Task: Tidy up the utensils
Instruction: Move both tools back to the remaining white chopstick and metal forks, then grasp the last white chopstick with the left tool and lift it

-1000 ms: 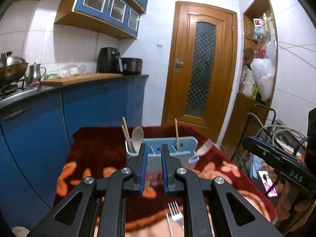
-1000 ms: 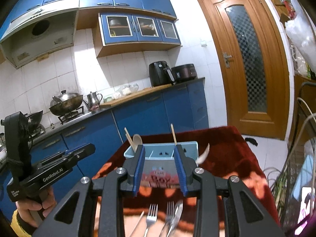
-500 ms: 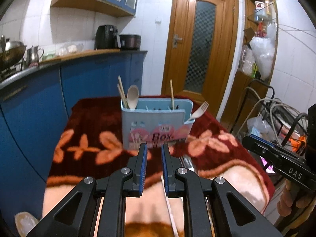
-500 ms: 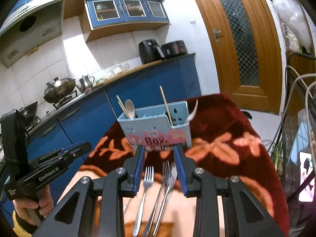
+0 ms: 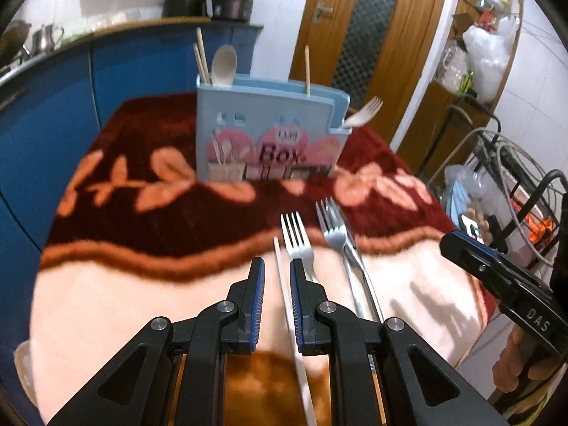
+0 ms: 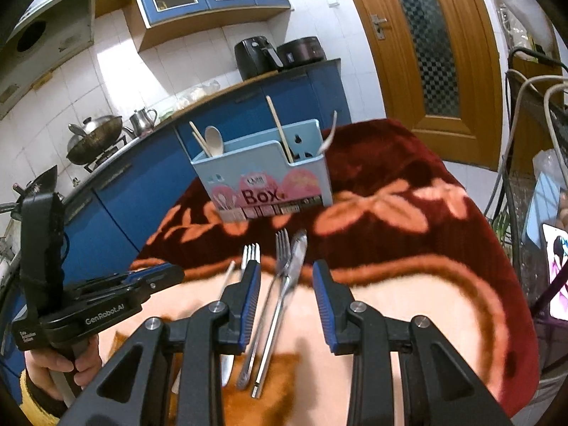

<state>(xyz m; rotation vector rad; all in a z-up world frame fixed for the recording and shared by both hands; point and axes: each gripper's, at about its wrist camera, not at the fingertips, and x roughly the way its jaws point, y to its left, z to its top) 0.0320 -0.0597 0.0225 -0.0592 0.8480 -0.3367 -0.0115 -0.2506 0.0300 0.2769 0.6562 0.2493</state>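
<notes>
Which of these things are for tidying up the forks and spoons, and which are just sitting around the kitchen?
For the job:
- blue utensil box
- two metal forks
- white chopstick
- metal spoon
- left gripper
- right gripper

Just sitting around:
- wok
- kettle
- air fryer
- rice cooker

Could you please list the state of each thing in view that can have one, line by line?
Utensil box: upright on the blanket, partly filled.
Wooden spoon: standing in the box.
Left fork: lying flat on the blanket.
Right fork: lying flat, beside a spoon.
Left gripper: jaws slightly apart, empty.
Right gripper: jaws open, empty.
Door: closed.
</notes>
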